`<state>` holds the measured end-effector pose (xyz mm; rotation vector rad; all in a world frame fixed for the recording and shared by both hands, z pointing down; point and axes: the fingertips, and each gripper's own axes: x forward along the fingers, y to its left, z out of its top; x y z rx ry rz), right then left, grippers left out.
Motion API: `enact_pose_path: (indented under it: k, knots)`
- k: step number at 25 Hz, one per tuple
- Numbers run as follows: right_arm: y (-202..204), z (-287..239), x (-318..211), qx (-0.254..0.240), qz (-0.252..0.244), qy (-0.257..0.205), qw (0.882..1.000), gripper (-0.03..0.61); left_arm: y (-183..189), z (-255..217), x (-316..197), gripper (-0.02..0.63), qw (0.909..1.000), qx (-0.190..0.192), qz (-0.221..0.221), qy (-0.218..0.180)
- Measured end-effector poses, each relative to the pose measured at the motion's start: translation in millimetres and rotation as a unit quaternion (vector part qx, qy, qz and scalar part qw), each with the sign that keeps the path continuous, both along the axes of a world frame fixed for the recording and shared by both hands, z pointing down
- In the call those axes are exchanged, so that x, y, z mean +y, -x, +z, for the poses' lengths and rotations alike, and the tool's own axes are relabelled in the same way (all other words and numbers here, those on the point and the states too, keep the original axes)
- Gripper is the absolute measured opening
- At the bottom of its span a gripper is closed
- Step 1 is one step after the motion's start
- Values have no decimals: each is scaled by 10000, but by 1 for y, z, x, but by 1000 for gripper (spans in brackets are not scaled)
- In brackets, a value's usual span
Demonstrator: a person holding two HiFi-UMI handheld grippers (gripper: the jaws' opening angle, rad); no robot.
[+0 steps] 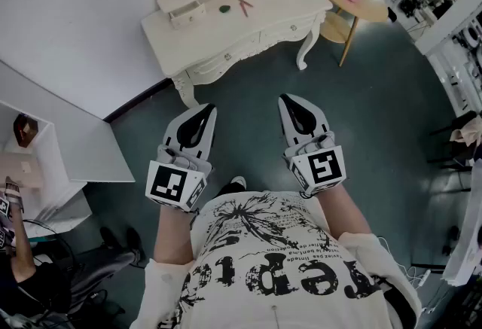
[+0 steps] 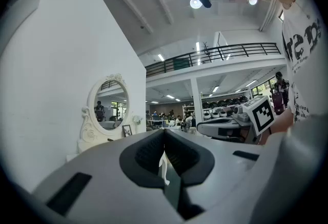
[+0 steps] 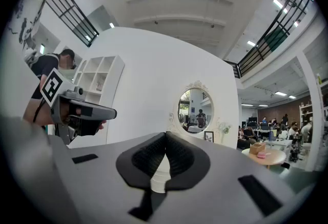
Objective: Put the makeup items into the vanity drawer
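Light: bright and even, from ceiling lamps (image 2: 195, 2)
Glare: lamps blown out white
Shadows: soft, under the vanity (image 1: 286, 0) on the floor (image 1: 376, 117)
Distortion: fisheye bending, black corners in both gripper views

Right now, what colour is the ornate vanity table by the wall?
Cream white. The ornate carved vanity table shows best in the head view.

1. This is a big open hall run as a lab or studio, not a home: high ceiling beams (image 2: 163, 5) and a mezzanine railing (image 2: 220, 53).
2. Work desks (image 2: 171, 121) with people fill the background.
3. A white vanity (image 1: 226, 26) stands against a partition wall (image 3: 154, 74) that stops short of the ceiling.
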<state>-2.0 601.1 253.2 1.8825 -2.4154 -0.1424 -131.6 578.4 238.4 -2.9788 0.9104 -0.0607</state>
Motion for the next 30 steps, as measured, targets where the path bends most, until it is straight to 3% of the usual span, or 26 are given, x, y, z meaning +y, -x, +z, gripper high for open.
enact_pose_path:
  k: [14,15,17,18,22,30]
  knots:
    - [19,4,-57,-178,97,51,9998,13,13,8,-60,14,9998,107,164,93]
    - [22,5,-64,-138,85,29,9999,31,14,10,-66,14,9997,101,198,113]
    - [30,7,-79,-13,7,0,10000,362,17,14,-79,14,9995,81,269,150]
    - [32,7,-86,33,-7,-8,10000,429,19,16,-84,14,9994,77,300,166]
    - [38,6,-108,228,50,-3,9997,469,27,20,-102,14,9991,69,332,242]
    - [22,34,-185,131,-111,135,9998,469,24,48,-171,14,9994,140,35,308]
